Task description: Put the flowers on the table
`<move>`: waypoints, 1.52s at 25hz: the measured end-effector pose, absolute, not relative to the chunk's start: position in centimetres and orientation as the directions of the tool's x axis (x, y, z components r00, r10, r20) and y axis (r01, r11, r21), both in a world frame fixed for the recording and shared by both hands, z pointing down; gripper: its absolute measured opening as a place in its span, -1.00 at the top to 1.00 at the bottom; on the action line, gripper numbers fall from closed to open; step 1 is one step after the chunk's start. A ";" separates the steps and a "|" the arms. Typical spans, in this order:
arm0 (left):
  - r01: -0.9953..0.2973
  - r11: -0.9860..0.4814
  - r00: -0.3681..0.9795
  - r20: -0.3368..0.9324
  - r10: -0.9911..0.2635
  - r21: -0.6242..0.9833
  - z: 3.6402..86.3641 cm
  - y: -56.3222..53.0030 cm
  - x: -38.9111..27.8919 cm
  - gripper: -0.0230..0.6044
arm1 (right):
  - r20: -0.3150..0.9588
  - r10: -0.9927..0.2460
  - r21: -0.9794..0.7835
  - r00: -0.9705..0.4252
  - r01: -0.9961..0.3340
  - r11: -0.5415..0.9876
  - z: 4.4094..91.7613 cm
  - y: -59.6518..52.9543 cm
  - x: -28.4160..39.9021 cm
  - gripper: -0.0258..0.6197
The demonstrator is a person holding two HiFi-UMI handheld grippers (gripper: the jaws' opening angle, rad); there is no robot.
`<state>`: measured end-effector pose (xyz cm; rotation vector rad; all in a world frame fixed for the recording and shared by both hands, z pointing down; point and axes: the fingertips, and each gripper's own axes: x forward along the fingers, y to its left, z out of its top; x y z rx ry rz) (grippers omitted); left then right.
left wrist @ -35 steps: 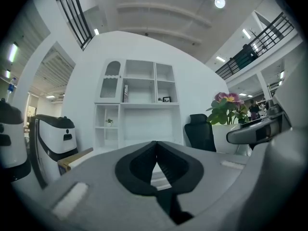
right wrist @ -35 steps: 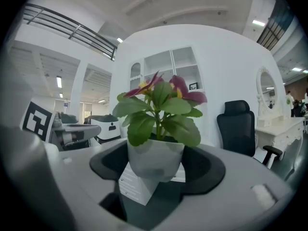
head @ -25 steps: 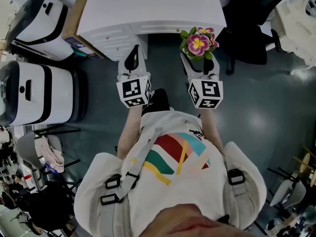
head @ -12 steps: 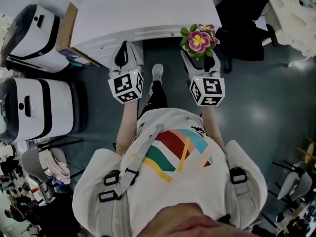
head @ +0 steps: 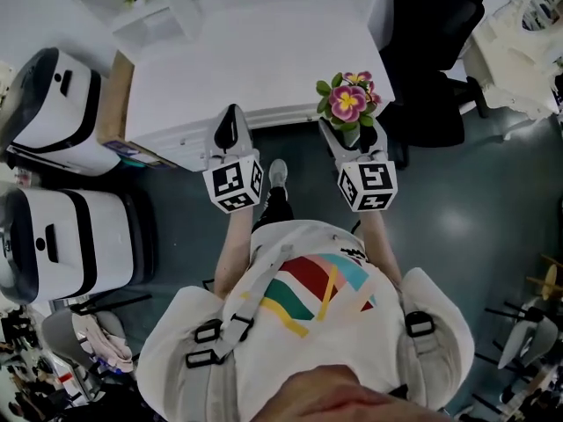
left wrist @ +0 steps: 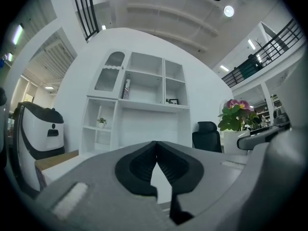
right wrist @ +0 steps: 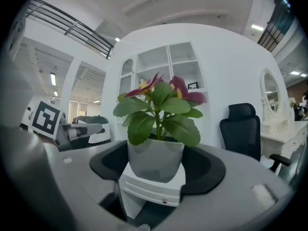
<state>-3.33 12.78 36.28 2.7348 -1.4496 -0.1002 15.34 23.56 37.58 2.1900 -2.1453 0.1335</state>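
Cool, even light falls from ceiling lamps (left wrist: 228, 11); the white bench (head: 264, 69) nearly washes out and the floor (head: 453, 222) carries soft glare. Both gripper views bulge, darkening at corners; close foreground blurs.

**Flowers carried up to the bench**

The person stepped forward, so more of the white bench (head: 255, 69) top came into the head view and a shelf unit (head: 145, 7) appeared beyond it. The flowers (head: 346, 101) in the right hand-held gripper (head: 352, 133) moved from over the floor to the bench's front right corner. The left hand-held gripper (head: 230, 121) reached its front edge.
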 end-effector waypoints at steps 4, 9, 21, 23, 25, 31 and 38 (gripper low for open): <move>-0.825 -0.566 0.565 -0.026 -0.824 0.009 36.5 8.8 -2.9 0.92 | 0.150 -0.989 0.011 0.017 -1.000 -0.015 37.6 18.6 15.1 -0.10; -0.814 -0.579 0.581 -0.044 -0.813 -0.052 36.3 3.4 -1.4 0.92 | 0.158 -0.987 0.023 -0.016 -1.000 0.020 37.1 11.7 14.6 -0.10; -0.806 -0.589 0.590 0.003 -0.807 -0.053 36.7 -9.6 -0.7 0.92 | 0.176 -0.984 0.002 -0.033 -0.999 0.034 37.5 -0.8 14.3 -0.10; -0.804 -0.591 0.592 0.011 -0.806 -0.058 36.8 -11.8 -0.6 0.92 | 0.176 -0.984 -0.010 -0.012 -1.000 0.011 37.5 -2.6 15.1 -0.10; -0.802 -0.593 0.594 0.010 -0.804 -0.066 36.8 -13.8 -0.4 0.92 | 0.172 -0.985 -0.019 0.005 -1.000 -0.008 37.6 -4.3 15.9 -0.10; -0.814 -0.581 0.581 -0.035 -0.813 -0.028 35.8 -18.2 -1.0 0.92 | 0.182 -0.983 -0.015 0.000 -1.000 -0.003 38.1 -8.0 15.7 -0.10; -0.833 -0.553 0.552 -0.037 -0.833 0.024 35.2 -20.8 -1.8 0.92 | 0.194 -0.979 -0.033 -0.062 -0.998 0.056 38.6 -10.9 15.2 -0.10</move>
